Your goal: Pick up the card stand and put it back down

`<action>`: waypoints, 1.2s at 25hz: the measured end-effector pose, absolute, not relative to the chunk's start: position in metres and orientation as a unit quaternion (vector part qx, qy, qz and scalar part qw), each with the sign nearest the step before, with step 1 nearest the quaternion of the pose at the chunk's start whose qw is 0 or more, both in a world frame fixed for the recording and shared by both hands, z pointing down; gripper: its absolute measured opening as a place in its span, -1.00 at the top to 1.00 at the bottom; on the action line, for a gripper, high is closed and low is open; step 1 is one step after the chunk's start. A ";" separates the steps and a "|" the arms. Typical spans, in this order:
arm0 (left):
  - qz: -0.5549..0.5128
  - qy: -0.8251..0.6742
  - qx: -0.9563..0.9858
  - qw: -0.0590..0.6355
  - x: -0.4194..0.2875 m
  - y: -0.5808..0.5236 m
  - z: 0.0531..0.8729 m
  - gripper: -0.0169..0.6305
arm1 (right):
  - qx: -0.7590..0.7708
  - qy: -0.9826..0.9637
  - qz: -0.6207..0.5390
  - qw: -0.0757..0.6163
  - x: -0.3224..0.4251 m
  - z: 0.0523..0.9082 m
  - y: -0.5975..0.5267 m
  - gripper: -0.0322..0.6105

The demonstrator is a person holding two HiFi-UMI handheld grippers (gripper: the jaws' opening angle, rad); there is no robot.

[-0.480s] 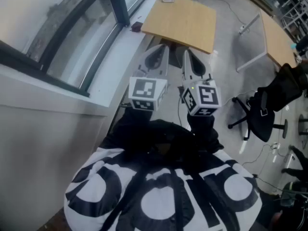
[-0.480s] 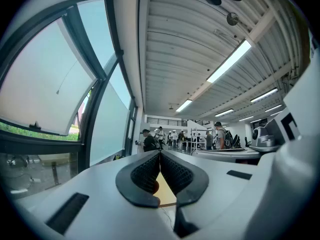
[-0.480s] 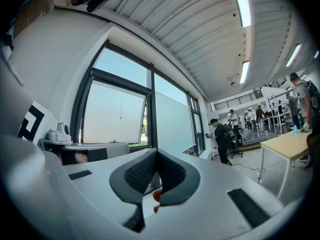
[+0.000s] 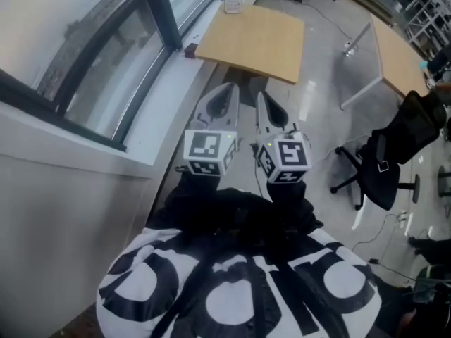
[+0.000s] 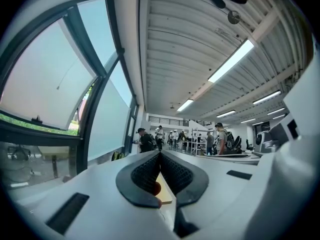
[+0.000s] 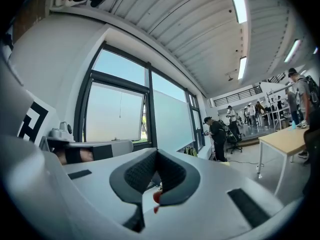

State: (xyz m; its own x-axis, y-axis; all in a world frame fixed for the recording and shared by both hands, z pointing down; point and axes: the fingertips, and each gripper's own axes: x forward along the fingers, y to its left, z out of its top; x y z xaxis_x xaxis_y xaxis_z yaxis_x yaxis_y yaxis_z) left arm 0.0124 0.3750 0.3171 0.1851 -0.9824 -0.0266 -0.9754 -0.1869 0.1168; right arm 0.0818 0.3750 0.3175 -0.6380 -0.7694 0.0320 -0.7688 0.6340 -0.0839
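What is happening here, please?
A person holds the left gripper and the right gripper level in front of the body, side by side, both shut and empty. A wooden table stands ahead; a small item at its far corner is too small to identify. Nothing is handled yet.

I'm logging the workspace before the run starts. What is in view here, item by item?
table: one, light wood, ahead of the grippers
second table: one, light wood, white legs, at right
small item: one, pale, far corner of the first table; too small to identify
chair: one, black, on the floor at right
window frame: dark, along the left wall
cables: a few, floor at right
people: several, far down the hall
left gripper: pale grey, jaws shut, empty
right gripper: pale grey, jaws shut, empty
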 end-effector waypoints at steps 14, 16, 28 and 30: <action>-0.010 -0.669 0.742 0.034 0.030 0.384 0.335 0.91 | -0.409 0.908 -0.089 0.001 0.100 0.346 0.374 0.84; -0.009 -0.671 0.741 0.040 0.029 0.377 0.339 0.91 | -0.407 0.909 -0.093 -0.001 0.099 0.350 0.367 0.84; -0.038 -0.652 0.754 0.070 0.005 0.258 0.363 0.91 | -0.416 0.906 -0.072 -0.043 0.068 0.366 0.262 0.84; -0.044 -0.648 0.757 0.069 0.000 0.232 0.360 0.91 | -0.418 0.905 -0.065 -0.045 0.061 0.362 0.237 0.84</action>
